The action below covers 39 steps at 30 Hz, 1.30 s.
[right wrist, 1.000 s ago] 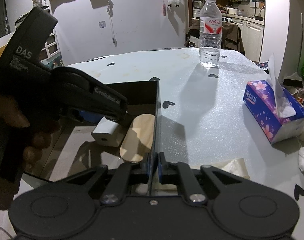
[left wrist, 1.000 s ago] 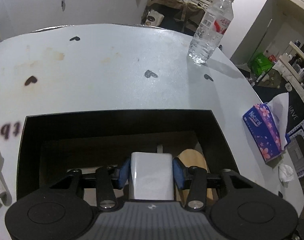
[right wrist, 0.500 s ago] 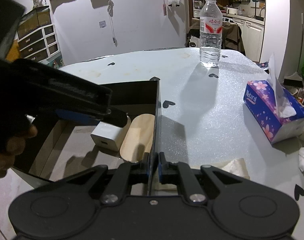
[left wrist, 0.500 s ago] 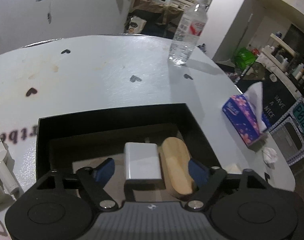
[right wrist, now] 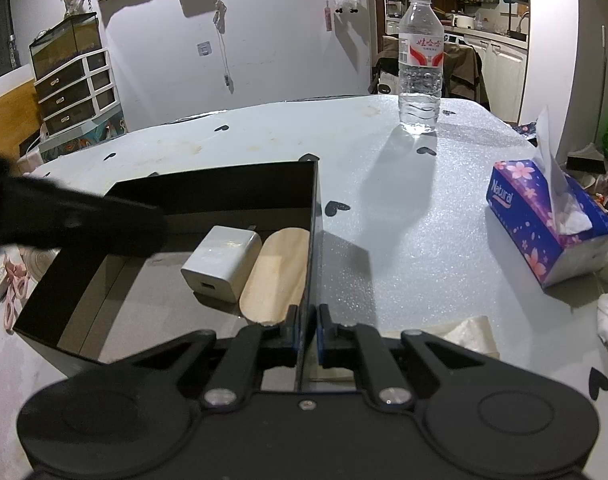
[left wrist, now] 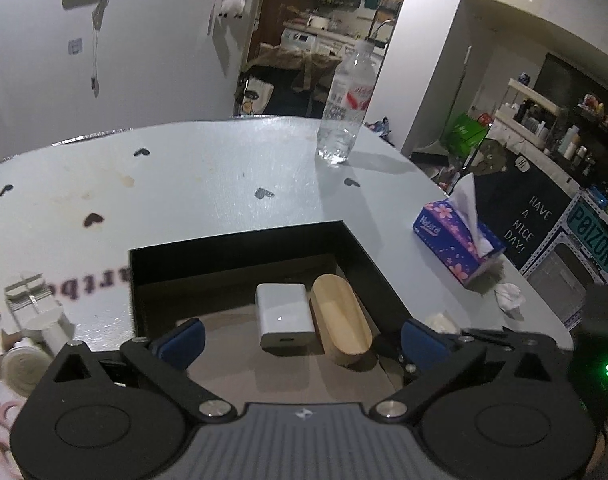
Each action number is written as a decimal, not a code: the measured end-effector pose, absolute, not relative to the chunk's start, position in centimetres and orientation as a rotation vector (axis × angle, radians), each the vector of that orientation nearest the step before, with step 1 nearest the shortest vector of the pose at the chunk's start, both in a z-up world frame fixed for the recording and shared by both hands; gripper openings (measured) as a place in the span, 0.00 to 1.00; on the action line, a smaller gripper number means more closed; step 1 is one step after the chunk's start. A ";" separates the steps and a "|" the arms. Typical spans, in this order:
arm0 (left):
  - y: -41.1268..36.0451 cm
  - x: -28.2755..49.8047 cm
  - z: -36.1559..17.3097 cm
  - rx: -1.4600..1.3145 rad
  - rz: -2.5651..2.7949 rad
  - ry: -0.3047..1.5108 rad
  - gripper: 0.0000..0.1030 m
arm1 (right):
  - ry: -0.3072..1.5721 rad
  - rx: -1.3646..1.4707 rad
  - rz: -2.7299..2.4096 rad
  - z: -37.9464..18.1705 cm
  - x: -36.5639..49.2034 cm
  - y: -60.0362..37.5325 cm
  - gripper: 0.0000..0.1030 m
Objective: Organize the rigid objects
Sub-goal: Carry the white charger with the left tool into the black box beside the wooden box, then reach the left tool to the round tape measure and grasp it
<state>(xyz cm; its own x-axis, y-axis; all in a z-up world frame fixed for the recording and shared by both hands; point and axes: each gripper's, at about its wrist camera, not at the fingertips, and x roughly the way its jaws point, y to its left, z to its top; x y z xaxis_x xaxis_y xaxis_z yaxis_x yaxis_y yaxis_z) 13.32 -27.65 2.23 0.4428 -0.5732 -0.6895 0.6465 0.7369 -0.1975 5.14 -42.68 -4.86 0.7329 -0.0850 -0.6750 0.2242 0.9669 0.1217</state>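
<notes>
Left wrist view: left gripper fingers spread wide, just opened, nothing between them, above the black box holding white charger beside wooden oval dish. Right wrist view: right gripper fingers clamped on the box wall; beyond, tissue box and water bottle on the surface.

We see a white charger block lying flat on the brown floor of the open black box, USB port facing us, right up against a pale wooden oval dish by the box's right wall.
</notes>
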 end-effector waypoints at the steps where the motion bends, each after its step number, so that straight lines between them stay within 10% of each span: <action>1: -27.1 13.0 2.4 0.102 -0.758 0.800 1.00 | 0.730 0.201 -0.171 -4.9 5.1 -42.7 0.08; 39: -4.1 9.8 -0.1 0.147 -0.384 0.581 0.98 | 0.721 0.201 -0.173 -4.9 5.1 -42.6 0.08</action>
<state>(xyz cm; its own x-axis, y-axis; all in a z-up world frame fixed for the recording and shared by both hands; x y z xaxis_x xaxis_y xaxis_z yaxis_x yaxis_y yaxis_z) 9.80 -4.09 -0.09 0.7677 -0.3115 -0.5600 0.3931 0.9191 0.0277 5.06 -42.60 -4.88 0.7383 -0.0874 -0.6688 0.2256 0.9665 0.1227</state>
